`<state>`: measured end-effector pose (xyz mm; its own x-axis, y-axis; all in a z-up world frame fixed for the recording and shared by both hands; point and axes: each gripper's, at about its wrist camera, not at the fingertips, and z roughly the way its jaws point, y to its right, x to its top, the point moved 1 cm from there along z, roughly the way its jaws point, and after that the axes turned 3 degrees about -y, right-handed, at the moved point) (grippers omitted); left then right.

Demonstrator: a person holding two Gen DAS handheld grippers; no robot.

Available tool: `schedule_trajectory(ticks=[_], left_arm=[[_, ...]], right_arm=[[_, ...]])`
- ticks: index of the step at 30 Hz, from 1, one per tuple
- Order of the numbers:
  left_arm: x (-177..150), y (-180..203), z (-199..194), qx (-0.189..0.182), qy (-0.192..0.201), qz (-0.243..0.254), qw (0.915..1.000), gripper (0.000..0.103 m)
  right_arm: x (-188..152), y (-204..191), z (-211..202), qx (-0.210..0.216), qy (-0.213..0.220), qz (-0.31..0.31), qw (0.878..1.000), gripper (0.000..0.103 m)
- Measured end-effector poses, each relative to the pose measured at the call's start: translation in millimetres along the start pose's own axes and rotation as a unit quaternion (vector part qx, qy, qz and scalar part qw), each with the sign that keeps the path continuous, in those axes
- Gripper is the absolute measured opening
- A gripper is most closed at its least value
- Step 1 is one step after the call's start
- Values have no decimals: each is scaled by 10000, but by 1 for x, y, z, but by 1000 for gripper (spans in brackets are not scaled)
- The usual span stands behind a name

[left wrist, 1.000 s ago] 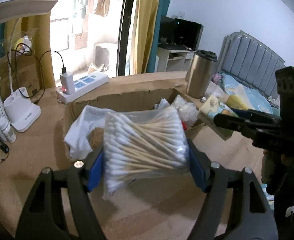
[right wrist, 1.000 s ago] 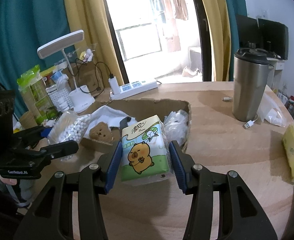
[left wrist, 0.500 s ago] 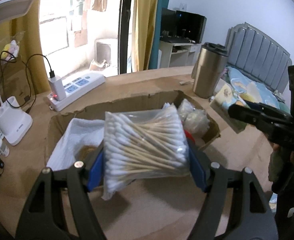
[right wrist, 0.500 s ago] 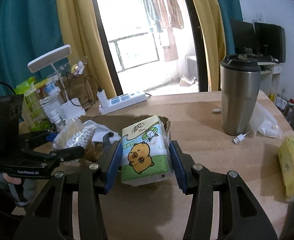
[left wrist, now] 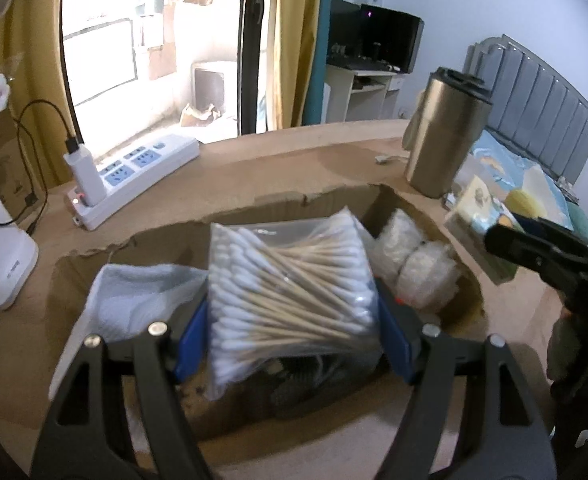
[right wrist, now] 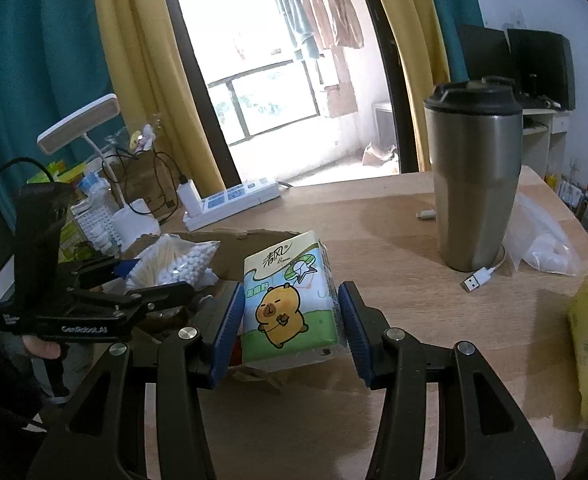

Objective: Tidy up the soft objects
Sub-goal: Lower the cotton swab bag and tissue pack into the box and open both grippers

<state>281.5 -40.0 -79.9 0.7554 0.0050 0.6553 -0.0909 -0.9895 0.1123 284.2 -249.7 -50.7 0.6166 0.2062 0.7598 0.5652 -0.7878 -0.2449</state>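
The bag of cotton swabs [left wrist: 290, 292] hangs above the open cardboard box [left wrist: 278, 204], clamped between the blue pads of the left gripper [left wrist: 290, 332], whose jaws stand fairly wide on the bag's two sides. Below it, a white towel [left wrist: 134, 300] fills the box's left part and two small white packets [left wrist: 418, 264] lie at the right wall; the middle is partly free. The tissue pack [right wrist: 290, 300] sits pinched in the right gripper [right wrist: 290, 320], jaws at middling width, over the box's torn near-right edge. Right of the box, bare wooden table [right wrist: 374, 240] stretches to a steel tumbler [right wrist: 474, 184] with a USB cable [right wrist: 478, 278] at its base. A power strip [left wrist: 134, 176] lies beyond the far wall.
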Motion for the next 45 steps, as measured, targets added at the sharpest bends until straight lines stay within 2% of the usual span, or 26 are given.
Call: schedule_trajectory(ticks=[6,8,13,18,31,34,45], left_arm=[[6,2,12,-86,-188,72,9998,75],[7,1,14,-175,-180,82,9997,78],[10,-7,3,-349,86,-91,9993,88],[6,-19,-14,-456,276,-219,9983,90],[-27,-76,-77,-366,849,-563,9941,90],[-36,-89,-83,-206,907,-550,9941,90],[-58,-134,-91,-161,1012,-880,9908,90]], right_arm=[[0,7,4,-36,-2,91,10000,52],[1,8,5,-56,-12,92,9999,52],[5,0,5,-187,-93,-1,9998,52],[11,-14,0,-316,-84,-168,9993,52],[20,-82,14,-174,-190,-533,9982,52],[21,-99,20,-149,-249,-658,9974,52],[21,-145,56,-47,-583,-949,9938,52]])
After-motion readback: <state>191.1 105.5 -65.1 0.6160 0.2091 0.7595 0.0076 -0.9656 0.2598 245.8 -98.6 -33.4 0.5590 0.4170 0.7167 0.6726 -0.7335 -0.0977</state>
